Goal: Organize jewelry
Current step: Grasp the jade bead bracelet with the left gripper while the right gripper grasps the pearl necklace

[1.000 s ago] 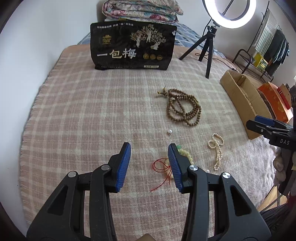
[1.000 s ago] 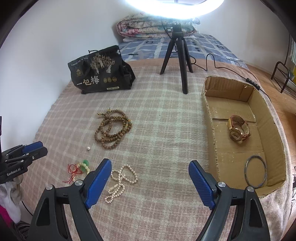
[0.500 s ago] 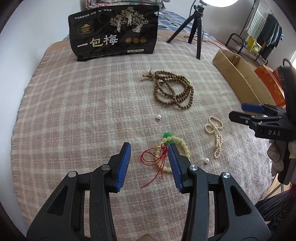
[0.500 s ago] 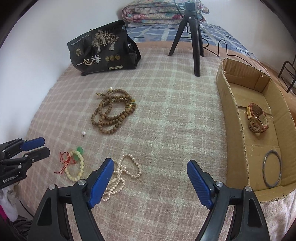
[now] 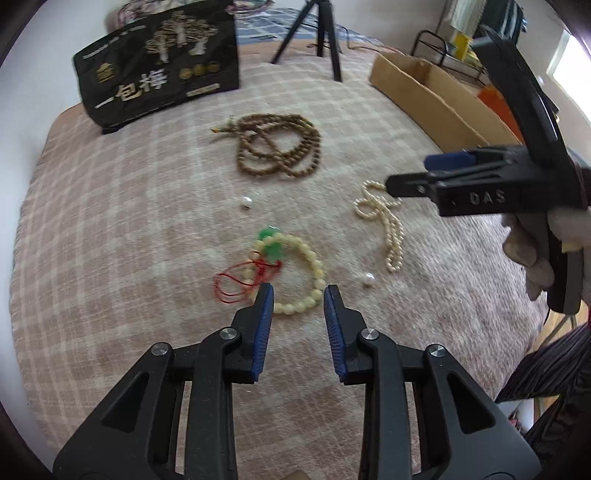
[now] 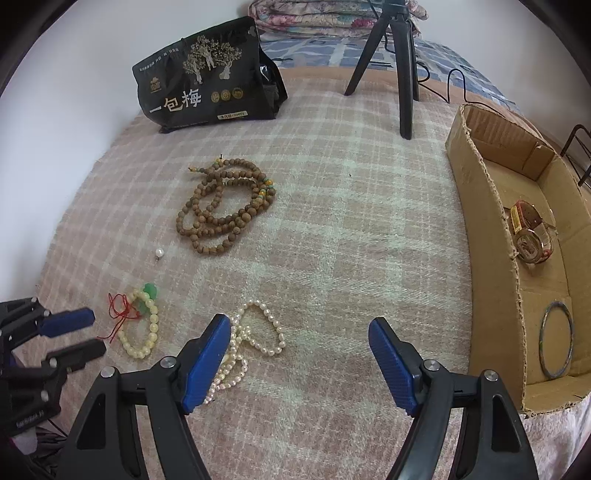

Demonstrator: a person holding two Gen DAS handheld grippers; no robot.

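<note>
Here we hold the left hand-held gripper point(image 5: 298, 293) spread over the near edge of the cream bracelet point(image 5: 295, 271) on the bed point(image 5: 110, 221). Rightward lie the brown beads point(image 6: 225, 214) and pearls point(image 6: 255, 339); our right hand-held gripper point(image 6: 299, 350) gapes wide beside them. The box point(image 6: 484, 229) holds a watch point(image 6: 532, 236) and bangle point(image 6: 556, 343).

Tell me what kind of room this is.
Probably a bedroom set up for recording: a plaid blanket covers what looks like a bed, folded quilts lie behind it, and a tripod stands on it.
</note>
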